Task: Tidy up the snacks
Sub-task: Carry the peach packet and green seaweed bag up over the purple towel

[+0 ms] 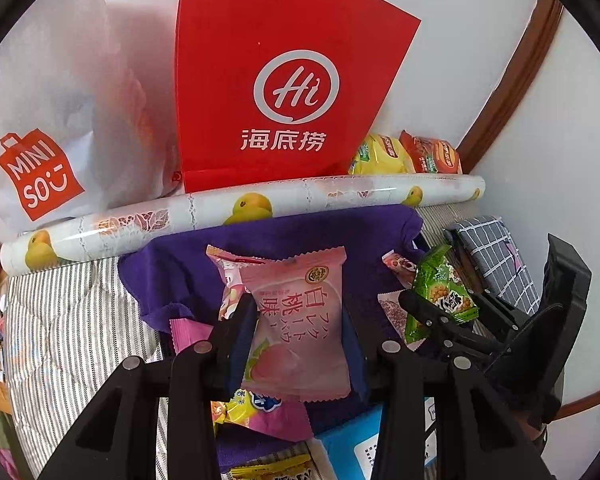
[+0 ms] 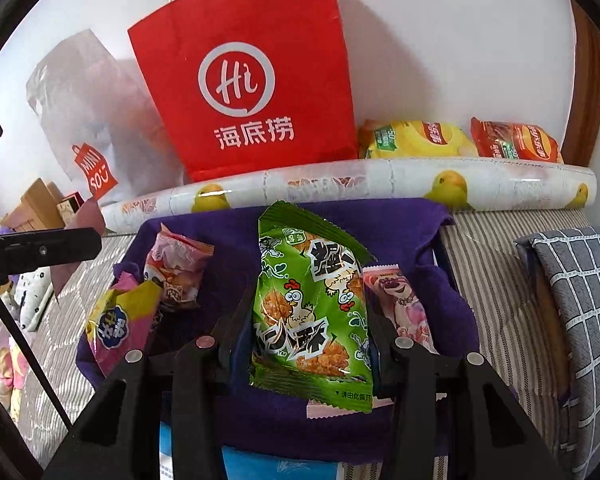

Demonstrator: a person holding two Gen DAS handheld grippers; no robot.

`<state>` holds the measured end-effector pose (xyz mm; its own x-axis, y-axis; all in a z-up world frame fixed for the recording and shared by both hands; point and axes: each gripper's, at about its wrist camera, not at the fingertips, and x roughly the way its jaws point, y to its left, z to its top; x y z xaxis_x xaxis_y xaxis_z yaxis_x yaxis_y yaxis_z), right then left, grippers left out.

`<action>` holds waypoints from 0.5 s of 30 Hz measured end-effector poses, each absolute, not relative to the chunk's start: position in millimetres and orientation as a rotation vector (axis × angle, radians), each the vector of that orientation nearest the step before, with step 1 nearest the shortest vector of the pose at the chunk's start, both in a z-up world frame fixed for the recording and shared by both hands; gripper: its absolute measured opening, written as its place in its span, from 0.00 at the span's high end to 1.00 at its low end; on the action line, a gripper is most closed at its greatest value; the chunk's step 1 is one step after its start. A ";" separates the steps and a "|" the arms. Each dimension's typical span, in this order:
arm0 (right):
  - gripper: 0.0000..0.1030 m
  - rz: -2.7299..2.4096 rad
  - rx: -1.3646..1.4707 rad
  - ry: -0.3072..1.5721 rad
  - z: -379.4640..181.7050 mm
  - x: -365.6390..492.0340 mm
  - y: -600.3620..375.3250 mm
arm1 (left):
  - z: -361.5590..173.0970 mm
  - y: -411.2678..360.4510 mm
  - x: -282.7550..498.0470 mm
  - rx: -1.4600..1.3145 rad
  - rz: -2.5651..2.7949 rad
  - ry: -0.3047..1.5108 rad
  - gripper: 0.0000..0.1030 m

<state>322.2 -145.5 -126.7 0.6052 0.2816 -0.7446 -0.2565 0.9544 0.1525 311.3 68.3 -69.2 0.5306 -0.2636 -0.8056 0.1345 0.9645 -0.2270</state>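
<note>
My left gripper [image 1: 300,312] is shut on a pink peach snack packet [image 1: 300,320] and holds it above a purple cloth [image 1: 284,236]. My right gripper [image 2: 310,312] is shut on a green chicken snack packet [image 2: 308,304], also above the purple cloth [image 2: 400,220]. The right gripper with its green packet [image 1: 440,292] shows at the right of the left wrist view. More packets lie on the cloth: a pink bear one [image 2: 400,304], a pink-yellow one [image 2: 120,320] and a pink-orange one [image 2: 176,264].
A red paper bag [image 1: 284,80] and a white Miniso bag [image 1: 40,120] stand against the wall behind a duck-print roll [image 1: 240,208]. Yellow [image 2: 412,140] and red [image 2: 516,144] chip bags lie beside the red bag. A checked cushion [image 2: 580,300] is at right. Blue box [image 1: 360,440] below.
</note>
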 end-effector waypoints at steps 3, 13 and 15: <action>0.56 0.308 0.025 0.881 -129.3 323.4 -144.9 | -69.8 67.9 311.8 -0.140 -0.239 0.988 0.62; 0.56 0.311 0.011 0.925 -137.5 325.9 -141.8 | -71.8 69.1 313.9 -0.144 -0.242 1.001 0.62; 0.56 0.310 0.008 0.939 -139.8 326.8 -141.0 | -71.7 69.2 314.0 -0.143 -0.242 1.003 0.62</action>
<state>326.8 -141.0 -139.8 0.5499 0.2653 -0.7920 -0.2583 0.9557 0.1408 314.0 69.2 -71.7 0.5141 -0.2661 -0.8154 0.1356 0.9639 -0.2291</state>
